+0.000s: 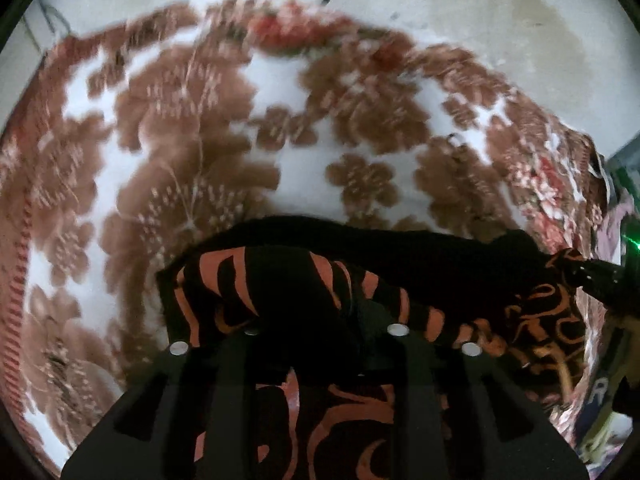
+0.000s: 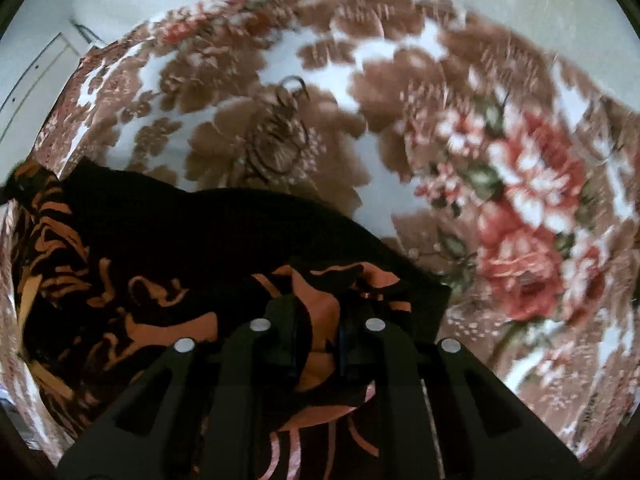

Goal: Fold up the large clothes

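Closest to you in the left wrist view, your left gripper (image 1: 320, 316) has the black and orange cloth (image 1: 280, 292) bunched between its jaws, but the spot is too dark to tell if it pinches. The cloth hangs low over the flowered blanket (image 1: 200, 140) so its top edge can lie flat. In the right wrist view, your right gripper (image 2: 318, 316) is closed on an orange fold of the cloth (image 2: 160, 232). Two corners held keep the edge stretched for a neat fold.

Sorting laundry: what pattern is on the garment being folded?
Black garment with orange swirls and stripes; clearest in right wrist view.
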### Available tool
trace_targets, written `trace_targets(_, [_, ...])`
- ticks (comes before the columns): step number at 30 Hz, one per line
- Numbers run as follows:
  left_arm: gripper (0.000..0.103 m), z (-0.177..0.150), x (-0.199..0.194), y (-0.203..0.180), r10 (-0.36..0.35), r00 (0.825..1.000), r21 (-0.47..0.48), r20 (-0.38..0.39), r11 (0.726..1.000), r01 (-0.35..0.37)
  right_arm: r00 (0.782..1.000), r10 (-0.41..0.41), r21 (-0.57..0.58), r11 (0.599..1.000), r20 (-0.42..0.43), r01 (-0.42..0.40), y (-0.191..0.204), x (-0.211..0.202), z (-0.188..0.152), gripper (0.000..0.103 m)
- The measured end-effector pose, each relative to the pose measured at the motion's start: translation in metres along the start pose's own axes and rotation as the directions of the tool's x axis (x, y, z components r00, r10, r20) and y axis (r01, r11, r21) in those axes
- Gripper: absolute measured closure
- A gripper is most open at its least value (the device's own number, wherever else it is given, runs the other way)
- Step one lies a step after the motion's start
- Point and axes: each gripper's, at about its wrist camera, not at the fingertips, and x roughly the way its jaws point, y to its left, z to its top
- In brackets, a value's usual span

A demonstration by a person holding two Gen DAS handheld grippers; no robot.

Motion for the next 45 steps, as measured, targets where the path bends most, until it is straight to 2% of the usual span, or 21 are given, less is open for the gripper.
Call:
trace_targets(1, [0.070, 0.002, 0.008, 0.006, -0.010, 1.000, -0.016, -0.017, 1.000, 0.009, 1.000, 0.016, 0.003, 1.000, -0.007, -0.016, -0.003, 0.002, 0.002, 0.085])
trace_targets(3, [0.043, 0.007, 0.011, 0.012, -0.046, 0.999, -0.034, -0.005, 0.998, 0.046, 1.000, 0.022, -0.016, 1.000, -0.001, -0.022, -0.003, -0.003, 0.005, 0.081])
trace_targets(4, [0.022, 0.009, 0.008, 0.013, -0.066, 0.998, -0.042, 0.007, 0.997, 0.067, 1.000, 0.024, -0.030, 0.999, -0.001, -0.024, -0.002, -0.007, 0.007, 0.079])
trace_targets(5, [0.018, 0.012, 0.005, 0.014, -0.072, 0.997, -0.046, 0.023, 0.996, 0.073, 1.000, 0.026, -0.044, 0.999, 0.000, -0.026, -0.002, -0.014, 0.010, 0.075])
trace_targets(7, [0.018, 0.019, -0.006, 0.014, -0.089, 0.995, -0.060, 0.045, 0.994, 0.091, 1.000, 0.023, -0.060, 0.998, 0.006, -0.023, -0.001, -0.027, 0.014, 0.072])
trace_targets(9, [0.018, 0.026, -0.014, 0.012, -0.068, 0.996, -0.060, 0.063, 0.996, 0.072, 1.000, 0.025, -0.075, 0.997, 0.000, -0.025, -0.003, -0.042, 0.021, 0.071])
trace_targets(12, [0.017, 0.036, -0.030, 0.006, -0.047, 0.996, -0.028, 0.073, 0.998, 0.049, 0.999, 0.033, -0.059, 0.998, -0.041, -0.035, -0.013, -0.050, 0.028, 0.067])
trace_targets(14, [0.016, 0.035, -0.046, -0.003, -0.066, 0.994, 0.020, 0.082, 0.998, 0.065, 0.996, 0.040, -0.032, 0.999, -0.074, -0.042, -0.022, -0.051, 0.028, 0.064])
trace_targets(16, [0.012, 0.026, -0.057, -0.017, -0.052, 0.996, 0.116, 0.079, 0.992, 0.042, 0.993, 0.060, -0.013, 0.998, -0.102, -0.062, -0.027, -0.053, 0.023, 0.055])
trace_targets(17, [0.011, 0.019, -0.060, -0.026, -0.023, 0.997, 0.182, 0.079, 0.983, 0.008, 0.991, 0.068, -0.016, 0.997, -0.117, -0.070, -0.026, -0.053, 0.020, 0.043])
trace_targets(18, [0.010, 0.008, -0.061, -0.038, 0.011, 0.997, 0.271, 0.074, 0.962, -0.030, 0.989, 0.075, -0.027, 0.996, -0.129, -0.079, -0.025, -0.054, 0.015, 0.033])
trace_targets(20, [0.010, -0.008, -0.062, -0.047, 0.039, 0.997, 0.364, 0.061, 0.930, -0.058, 0.989, 0.070, -0.048, 0.996, -0.128, -0.077, -0.021, -0.059, 0.009, 0.028])
trace_targets(23, [0.010, -0.030, -0.063, -0.054, 0.027, 0.999, 0.446, 0.040, 0.894, -0.042, 0.988, 0.117, -0.060, 0.990, -0.103, -0.124, -0.011, -0.077, 0.001, 0.010])
trace_targets(29, [0.010, -0.044, -0.067, -0.068, 0.037, 0.997, 0.526, 0.066, 0.848, -0.066, 0.985, 0.149, -0.050, 0.987, -0.089, -0.154, -0.018, -0.095, 0.005, 0.006])
trace_targets(32, [0.010, -0.048, -0.072, -0.088, 0.030, 0.996, 0.581, 0.090, 0.810, -0.077, 0.963, 0.243, 0.111, 0.967, -0.118, -0.231, -0.053, -0.079, 0.012, 0.006])
trace_targets(34, [0.010, -0.054, -0.070, -0.104, 0.011, 0.997, 0.612, 0.070, 0.789, -0.052, 0.957, 0.258, 0.152, 0.959, -0.135, -0.237, -0.060, -0.070, 0.014, 0.006])
trace_targets(35, [0.010, -0.060, -0.066, -0.119, -0.005, 0.999, 0.646, 0.054, 0.763, -0.031, 0.960, 0.239, 0.130, 0.967, -0.145, -0.221, -0.056, -0.069, 0.014, 0.006])
trace_targets(37, [0.010, -0.071, -0.061, -0.142, -0.006, 0.997, 0.695, 0.080, 0.717, -0.051, 0.966, 0.218, 0.089, 0.974, -0.140, -0.206, -0.044, -0.070, 0.012, 0.005])
trace_targets(40, [0.010, -0.085, -0.048, -0.177, -0.055, 0.996, 0.748, 0.066, 0.664, -0.013, 0.963, 0.232, 0.099, 0.970, -0.134, -0.220, -0.041, -0.069, 0.009, 0.005])
trace_targets(43, [0.010, -0.092, -0.032, -0.208, -0.076, 0.994, 0.801, 0.078, 0.599, -0.017, 0.963, 0.226, 0.085, 0.973, -0.145, -0.215, -0.042, -0.065, 0.008, 0.005])
trace_targets(45, [0.010, -0.091, -0.023, -0.226, -0.113, 0.992, 0.820, 0.049, 0.572, 0.024, 0.962, 0.234, 0.092, 0.970, -0.140, -0.223, -0.045, -0.063, 0.007, 0.005])
